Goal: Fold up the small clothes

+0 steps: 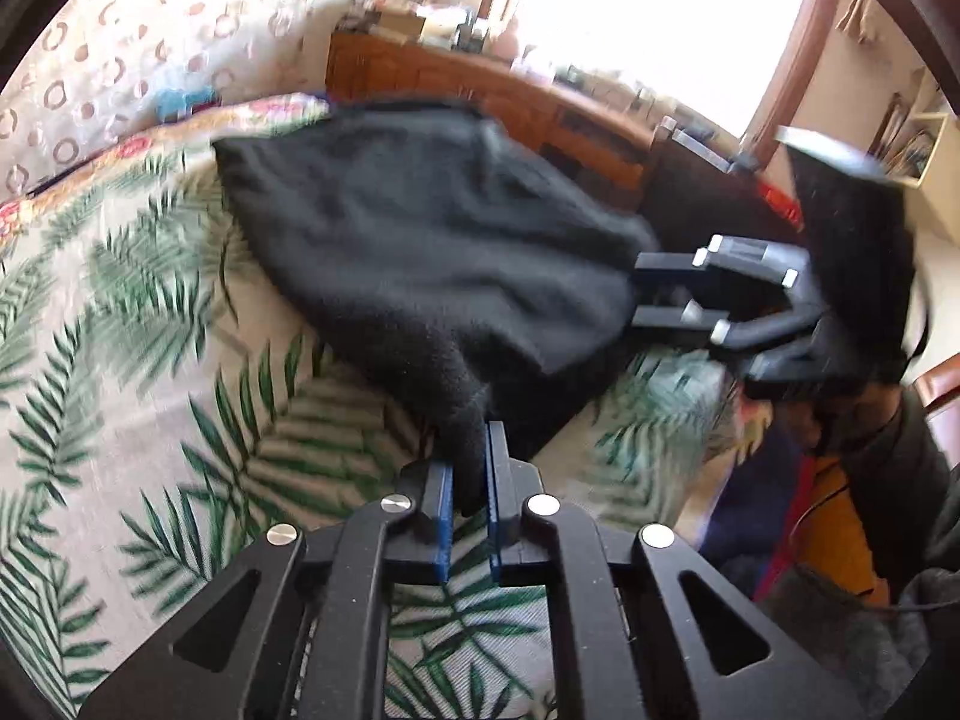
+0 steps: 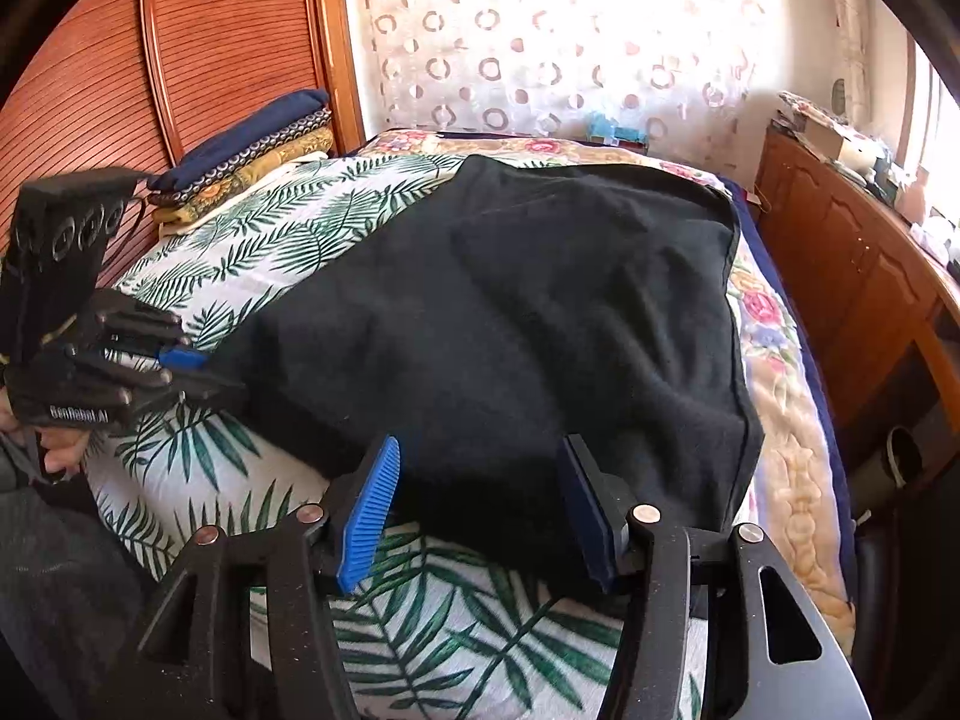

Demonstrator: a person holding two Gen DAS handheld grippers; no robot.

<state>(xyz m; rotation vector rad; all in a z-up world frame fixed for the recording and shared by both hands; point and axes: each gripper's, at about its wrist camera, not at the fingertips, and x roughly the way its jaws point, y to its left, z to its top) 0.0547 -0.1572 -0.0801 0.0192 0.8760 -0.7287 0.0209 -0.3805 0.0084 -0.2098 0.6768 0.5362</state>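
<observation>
Slippage threatens: left tongs [image 1: 471, 468] pinch only a thin corner of the black garment [image 1: 420, 228]; right tongs [image 2: 480, 510] gape empty over its six o'clock hem

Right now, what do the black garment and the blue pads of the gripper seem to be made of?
Black garment: looks like soft knit or fleece, matte and slightly fuzzy, lying in loose folds; the exact fibre is unclear.
Blue pads: probably rubber or soft plastic, matte, with fine parallel ribs across the face.
</observation>
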